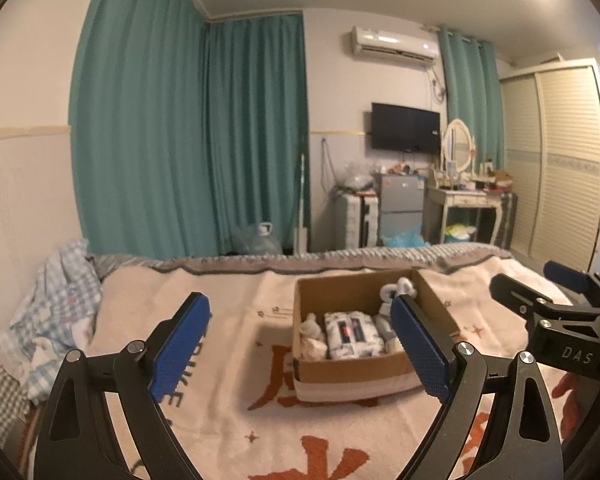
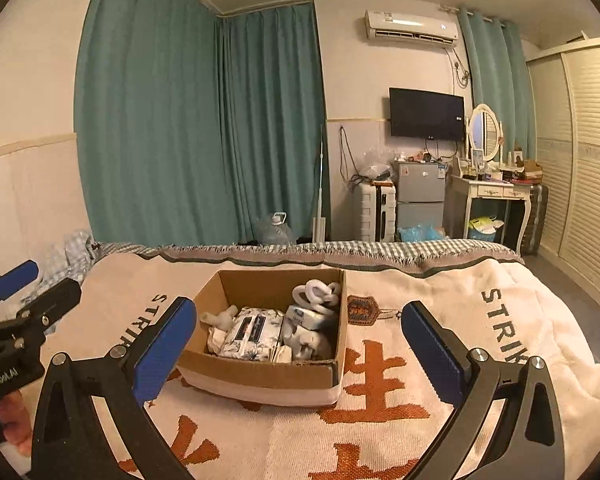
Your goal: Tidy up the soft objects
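Note:
An open cardboard box (image 1: 352, 372) (image 2: 260, 372) stands on the bed's cream blanket. Inside lie a patterned tissue pack (image 1: 354, 334) (image 2: 254, 332), a white knotted soft toy (image 1: 398, 288) (image 2: 318, 294), a smaller wrapped pack (image 2: 304, 316) and pale soft items (image 1: 312, 338) (image 2: 220, 320). My left gripper (image 1: 300, 344) is open and empty, held above the blanket in front of the box. My right gripper (image 2: 300, 344) is open and empty, also in front of the box. Each gripper shows at the edge of the other's view (image 1: 556, 300) (image 2: 24, 292).
The blanket (image 2: 380, 420) has orange characters and dark lettering. Crumpled checked bedding (image 1: 56, 312) lies at the left. Beyond the bed are teal curtains (image 1: 188, 136), a water jug (image 2: 276, 228), a small fridge (image 2: 420, 196), a dressing table (image 2: 492, 196) and a wardrobe (image 2: 588, 152).

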